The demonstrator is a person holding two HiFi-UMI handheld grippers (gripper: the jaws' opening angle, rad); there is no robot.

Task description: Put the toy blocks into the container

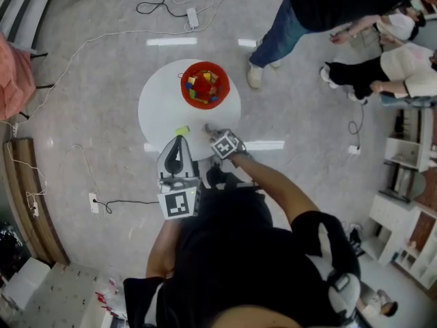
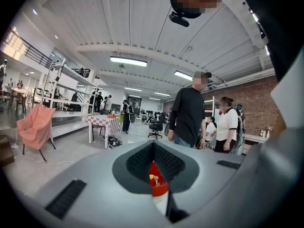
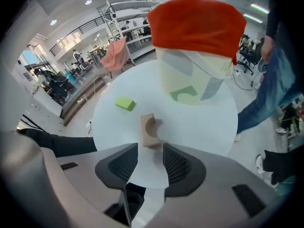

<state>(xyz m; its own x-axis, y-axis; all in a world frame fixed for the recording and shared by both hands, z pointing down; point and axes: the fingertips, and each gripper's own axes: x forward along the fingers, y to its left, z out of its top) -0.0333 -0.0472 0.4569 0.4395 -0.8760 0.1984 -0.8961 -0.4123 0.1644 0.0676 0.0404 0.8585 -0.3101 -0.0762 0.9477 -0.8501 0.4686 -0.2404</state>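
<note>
Container [image 1: 204, 85] red, holds mixed coloured blocks [image 1: 203, 86]; on table [image 1: 160, 104].

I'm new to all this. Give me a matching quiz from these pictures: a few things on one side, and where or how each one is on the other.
Things:
1 red container
2 green block
3 wooden arch block
4 right gripper

Place or state:
A jaws apart, nothing between them
B lies just ahead of the right gripper's jaws
C holds coloured blocks
D lies alone on the white table, near its edge

Pairs: 1-C, 2-D, 3-B, 4-A
</note>
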